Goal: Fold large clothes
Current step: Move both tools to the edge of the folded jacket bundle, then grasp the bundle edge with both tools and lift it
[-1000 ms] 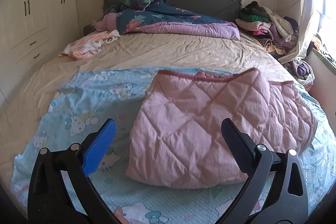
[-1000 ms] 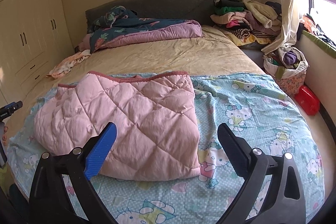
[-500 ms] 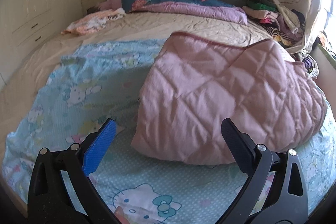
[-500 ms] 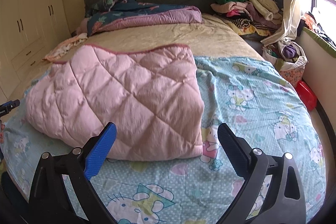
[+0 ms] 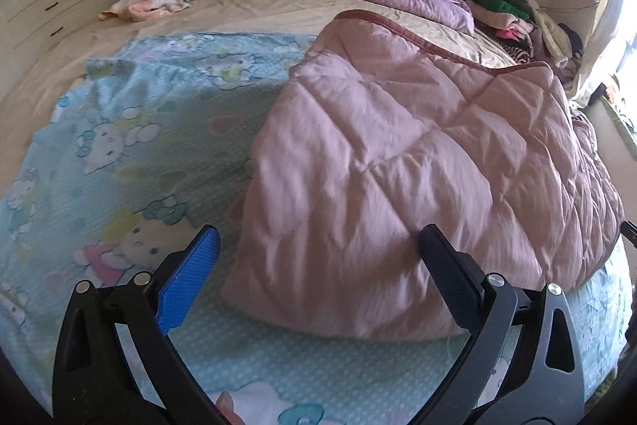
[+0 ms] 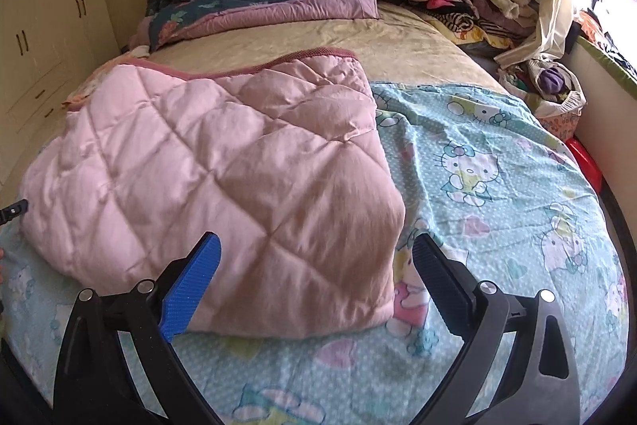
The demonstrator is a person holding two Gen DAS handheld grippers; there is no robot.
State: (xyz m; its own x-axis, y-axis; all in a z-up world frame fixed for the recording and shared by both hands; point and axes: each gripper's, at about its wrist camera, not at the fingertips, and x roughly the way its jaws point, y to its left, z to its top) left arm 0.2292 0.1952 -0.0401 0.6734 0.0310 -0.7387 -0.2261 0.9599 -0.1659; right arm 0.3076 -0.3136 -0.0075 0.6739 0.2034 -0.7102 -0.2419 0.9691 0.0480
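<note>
A pink quilted blanket (image 6: pixel 223 162), already folded into a thick, puffy rectangle with a darker pink trim along its far edge, lies on a light blue cartoon-print sheet (image 6: pixel 497 186) spread over the near half of a bed. Your left gripper (image 5: pixel 318 265) hovers low at the blanket's near left corner, fingers spread wide and holding nothing. Your right gripper (image 6: pixel 314 265) hovers at the near right corner, likewise wide apart and empty, with the corner lying between its fingers. The likely step is taking hold of the near edge for another fold. To do it well, slide each lower finger under every layer at its corner, not just the top one, since the padding is bulky and could slip or splay. Close both grippers at matching spots, lift evenly, and carry the near edge toward the trimmed far edge, keeping the sides lined up.
</note>
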